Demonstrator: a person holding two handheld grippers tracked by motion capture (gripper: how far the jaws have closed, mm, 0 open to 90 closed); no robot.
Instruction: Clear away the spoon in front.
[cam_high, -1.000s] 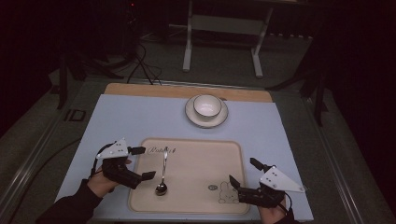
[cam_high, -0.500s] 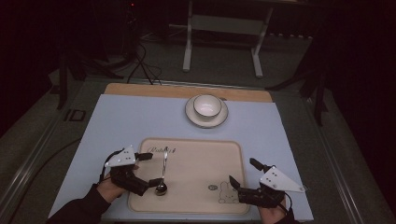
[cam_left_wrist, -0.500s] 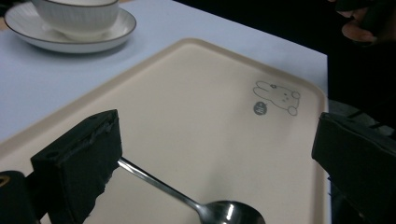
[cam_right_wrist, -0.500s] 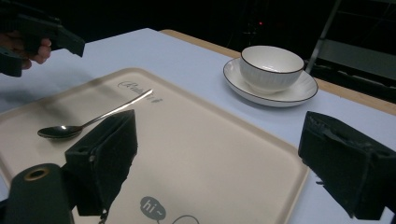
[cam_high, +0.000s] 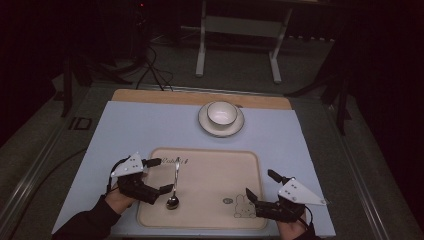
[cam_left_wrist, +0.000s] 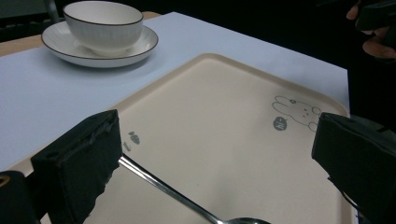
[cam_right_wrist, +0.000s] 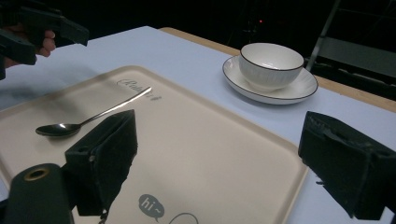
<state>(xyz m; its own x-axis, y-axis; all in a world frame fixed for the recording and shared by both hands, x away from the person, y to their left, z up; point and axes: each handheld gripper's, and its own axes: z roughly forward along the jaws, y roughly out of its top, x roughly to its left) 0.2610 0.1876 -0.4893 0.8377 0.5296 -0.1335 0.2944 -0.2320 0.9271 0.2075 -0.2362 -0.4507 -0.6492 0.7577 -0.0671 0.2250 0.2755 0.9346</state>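
Note:
A metal spoon (cam_high: 175, 181) lies on the left part of a beige tray (cam_high: 215, 165), bowl end nearest me. My left gripper (cam_high: 165, 175) is open at the tray's left edge, its jaws level with the spoon's handle and just left of it. In the left gripper view the spoon (cam_left_wrist: 177, 196) runs low across the gap of the left gripper (cam_left_wrist: 215, 140). My right gripper (cam_high: 260, 184) stands open over the tray's near right corner, by the rabbit print (cam_high: 242, 204). Nothing lies between the fingers of the right gripper (cam_right_wrist: 224, 140).
A white bowl (cam_high: 222, 113) sits on a saucer (cam_high: 235, 127) beyond the tray, at the back middle of the pale blue mat (cam_high: 130, 130). A wooden strip (cam_high: 150, 96) edges the table's far side. Dark floor, cables and a stand's legs lie beyond.
My left gripper has moved right, from beside the tray to its left edge, close against the spoon's handle. The right gripper, spoon and bowl stay put.

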